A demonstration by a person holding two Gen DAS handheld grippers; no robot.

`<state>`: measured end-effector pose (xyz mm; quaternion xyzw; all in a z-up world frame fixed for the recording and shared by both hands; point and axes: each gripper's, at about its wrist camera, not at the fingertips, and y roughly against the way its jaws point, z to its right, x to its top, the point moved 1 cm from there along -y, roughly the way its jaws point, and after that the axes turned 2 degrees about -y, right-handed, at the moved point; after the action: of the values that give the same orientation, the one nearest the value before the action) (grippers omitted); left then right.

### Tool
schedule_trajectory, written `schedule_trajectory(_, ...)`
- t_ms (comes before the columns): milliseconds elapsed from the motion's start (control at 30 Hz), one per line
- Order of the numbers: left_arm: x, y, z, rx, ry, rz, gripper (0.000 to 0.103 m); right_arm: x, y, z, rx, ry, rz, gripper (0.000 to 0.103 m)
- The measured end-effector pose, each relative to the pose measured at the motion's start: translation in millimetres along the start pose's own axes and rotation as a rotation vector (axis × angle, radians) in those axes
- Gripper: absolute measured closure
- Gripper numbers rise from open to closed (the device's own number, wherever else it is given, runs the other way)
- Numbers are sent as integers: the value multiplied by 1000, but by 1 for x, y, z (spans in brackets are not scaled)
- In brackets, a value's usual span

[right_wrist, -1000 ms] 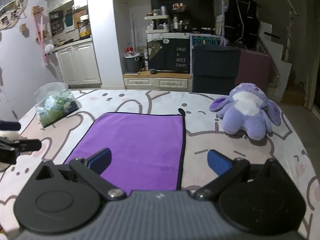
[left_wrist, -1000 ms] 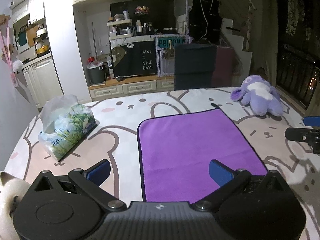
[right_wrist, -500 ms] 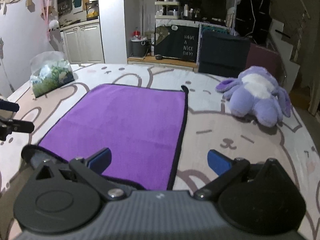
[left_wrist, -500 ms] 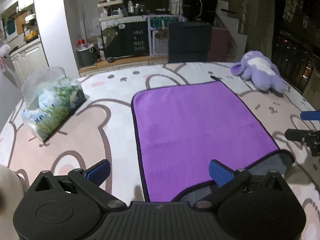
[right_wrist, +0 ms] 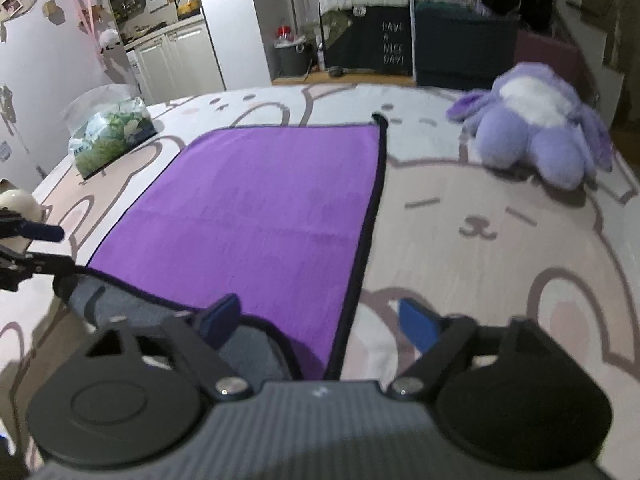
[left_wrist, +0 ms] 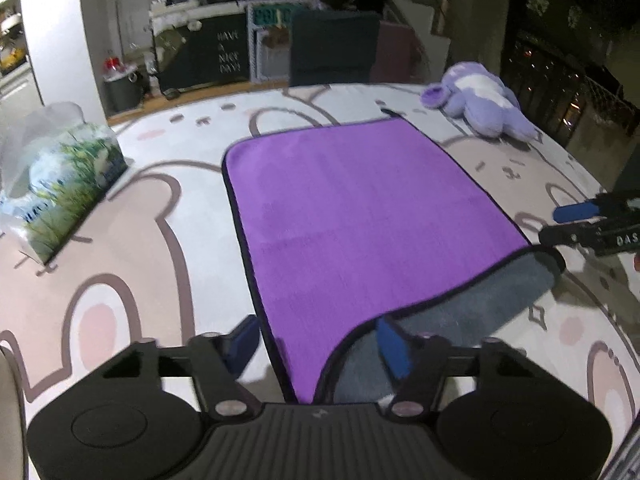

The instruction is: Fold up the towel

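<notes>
Both tools, left tool (left_wrist: 316, 340) and right tool (right_wrist: 320, 316), stand apart, each straddling a near corner of the purple towel (left_wrist: 360, 208). Its near edge curls up, showing grey underside, on the bear-print bed (right_wrist: 500, 248). A tissue pack (left_wrist: 60, 184) lies well left.

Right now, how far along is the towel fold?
Done: nothing folded; the towel lies mostly flat. In hand: its near edge is curled up, grey underside showing; left gripper and right gripper straddle the near corners, jaws apart. Left: clamp, carry that edge to the far side.

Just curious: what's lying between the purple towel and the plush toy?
Nothing: only bare cartoon-print bedsheet separates the towel from the plush toy, clearest in the right wrist view.
</notes>
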<state>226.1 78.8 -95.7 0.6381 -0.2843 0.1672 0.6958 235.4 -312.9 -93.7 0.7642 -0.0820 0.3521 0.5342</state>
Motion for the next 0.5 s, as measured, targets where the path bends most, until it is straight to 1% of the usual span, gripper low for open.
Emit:
schedule_trajectory(67,-2,-2,-2,-24,8,-20,54,-1,-2,2,28,3,-17,29)
schedule_trajectory(100,-2,-4,-3,-35,14,-31,56,-2,-3,3,51,5,-25,30)
schedule_trajectory(167,-4,-7,-6,-55,29,-50,66,-3,-6,6,103,-2,-47,35)
schedule_trajectory(200,-5,-8,-8,-61,33,-59,69,-3,-8,6,122,-3,-60,36)
schedule_trajectory(267,-7,-11,-11,-72,43,-76,79,-4,-11,6,134,8,-79,46)
schedule_trajectory(367,-10,-14,-13,-90,54,-97,81,-5,-15,4,140,28,-99,56)
schedule_trajectory(500,-14,-18,-17,-105,58,-129,83,-8,-20,1,184,49,-140,64)
